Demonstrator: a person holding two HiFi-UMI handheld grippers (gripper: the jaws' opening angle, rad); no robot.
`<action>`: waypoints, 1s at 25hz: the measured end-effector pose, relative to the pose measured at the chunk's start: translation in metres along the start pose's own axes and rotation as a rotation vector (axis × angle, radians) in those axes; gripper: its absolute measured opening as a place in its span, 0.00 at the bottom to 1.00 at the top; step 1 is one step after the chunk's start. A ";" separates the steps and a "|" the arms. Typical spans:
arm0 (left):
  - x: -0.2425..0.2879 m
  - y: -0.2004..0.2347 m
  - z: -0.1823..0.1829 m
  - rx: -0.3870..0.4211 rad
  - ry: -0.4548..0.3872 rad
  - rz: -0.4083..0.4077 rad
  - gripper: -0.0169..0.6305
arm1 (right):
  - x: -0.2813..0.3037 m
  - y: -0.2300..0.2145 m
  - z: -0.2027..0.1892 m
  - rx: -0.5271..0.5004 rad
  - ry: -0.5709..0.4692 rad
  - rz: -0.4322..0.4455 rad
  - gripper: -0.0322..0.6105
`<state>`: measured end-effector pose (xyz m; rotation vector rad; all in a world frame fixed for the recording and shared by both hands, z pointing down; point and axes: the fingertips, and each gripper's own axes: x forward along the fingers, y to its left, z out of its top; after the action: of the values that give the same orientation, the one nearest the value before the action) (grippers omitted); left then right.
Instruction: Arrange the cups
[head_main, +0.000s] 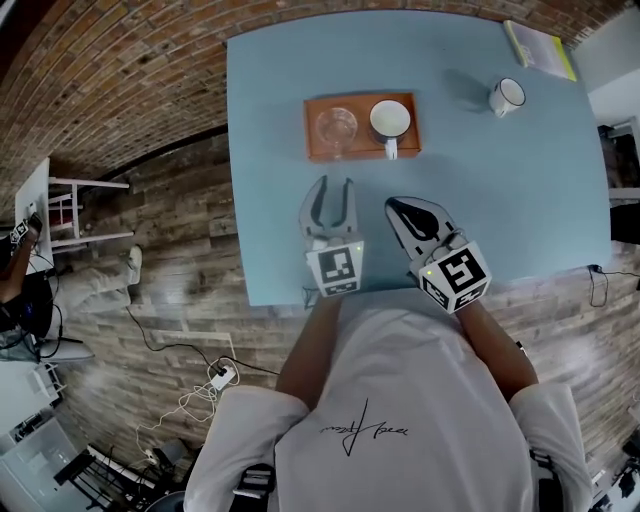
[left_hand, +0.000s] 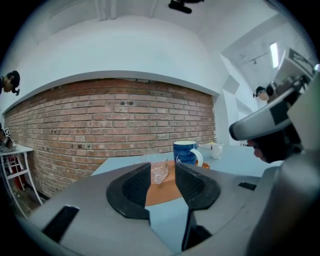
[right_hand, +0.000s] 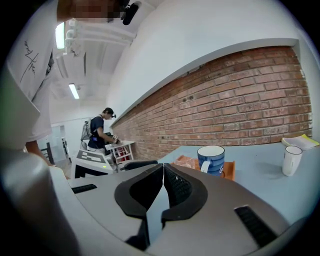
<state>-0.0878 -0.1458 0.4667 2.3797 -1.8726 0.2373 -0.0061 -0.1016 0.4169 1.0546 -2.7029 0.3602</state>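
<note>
Now hovering over the desk with left hand-held gripper spread wide and empty, right hand-held gripper pinched together on nothing. Just beyond, glass cup and blue mug side by side on the orange tray, seemingly placed. Probably left to fetch: white mug, well apart, far right.

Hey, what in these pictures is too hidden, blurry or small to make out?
- Blue mug: its print, both gripper views, too small to read.
- Glass cup: right gripper view, only a faint blur.
- Booklet: cover text, head view, too small.
</note>
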 end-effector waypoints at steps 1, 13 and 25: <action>-0.003 -0.002 0.003 0.005 -0.001 -0.011 0.26 | -0.001 -0.001 0.003 0.004 -0.012 -0.007 0.09; -0.035 -0.023 0.034 0.080 -0.010 -0.107 0.13 | -0.009 -0.005 0.020 0.005 -0.077 -0.057 0.09; -0.053 -0.045 0.071 -0.079 -0.010 -0.283 0.04 | -0.040 -0.010 0.046 0.011 -0.086 -0.140 0.08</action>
<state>-0.0523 -0.0977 0.3877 2.5541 -1.4918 0.1238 0.0241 -0.0979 0.3631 1.2822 -2.6831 0.3120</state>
